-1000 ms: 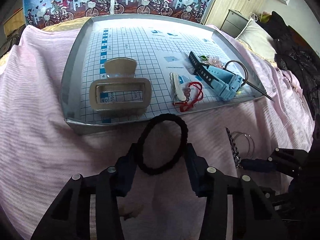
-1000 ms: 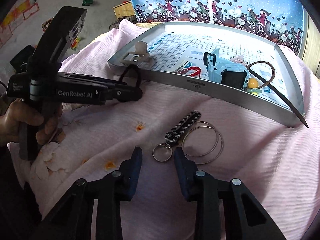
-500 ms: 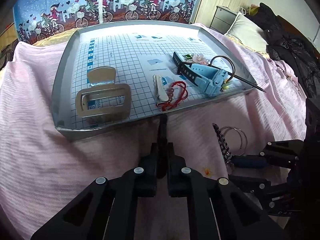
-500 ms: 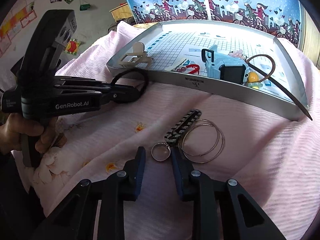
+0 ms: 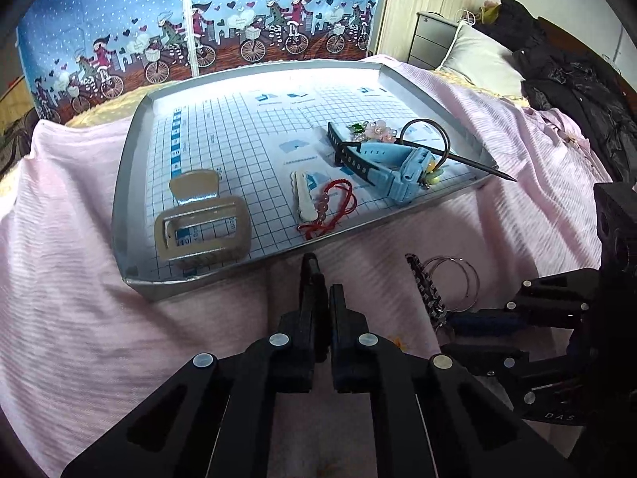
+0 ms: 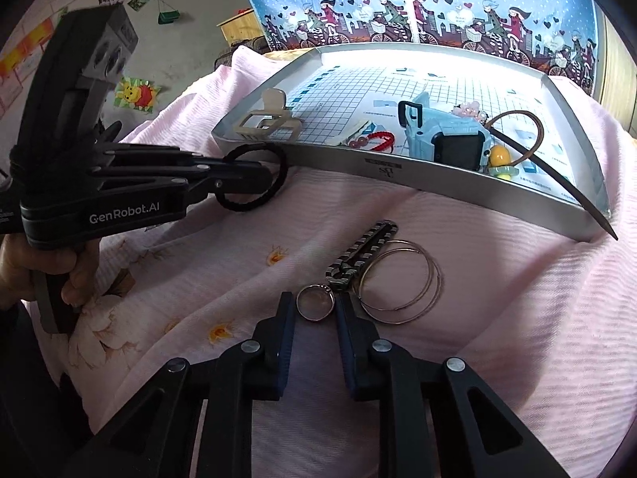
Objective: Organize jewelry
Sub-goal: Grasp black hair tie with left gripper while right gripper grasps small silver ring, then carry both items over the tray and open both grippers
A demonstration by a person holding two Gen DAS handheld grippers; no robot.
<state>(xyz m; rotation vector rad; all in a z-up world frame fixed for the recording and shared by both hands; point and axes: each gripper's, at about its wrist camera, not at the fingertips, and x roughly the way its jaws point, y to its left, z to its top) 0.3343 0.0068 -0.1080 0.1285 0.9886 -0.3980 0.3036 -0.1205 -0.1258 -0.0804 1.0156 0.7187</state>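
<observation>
My left gripper (image 5: 322,290) is shut on a black hair tie (image 5: 309,269), seen edge-on just in front of the silver tray (image 5: 131,215). In the right wrist view the left gripper (image 6: 262,175) holds the hair tie (image 6: 278,159) as a loop against the tray's near rim (image 6: 382,167). My right gripper (image 6: 314,306) is open and low over the pink bedspread. Its fingertips flank a small silver ring (image 6: 316,302). A striped hair clip (image 6: 362,251) and two thin wire hoops (image 6: 402,283) lie just beyond the ring.
In the tray lie a beige claw clip (image 5: 203,223), a red cord bracelet (image 5: 330,211), a blue watch (image 5: 394,167), a flower piece (image 5: 378,131) and a dark hair stick (image 5: 473,163) that juts over the right rim. A hand (image 6: 47,279) holds the left gripper's handle.
The left gripper has shut on the hair tie, which had lain round between its open fingers, and carried it toward the tray rim. The right gripper moved forward until its fingers flank the ring.
</observation>
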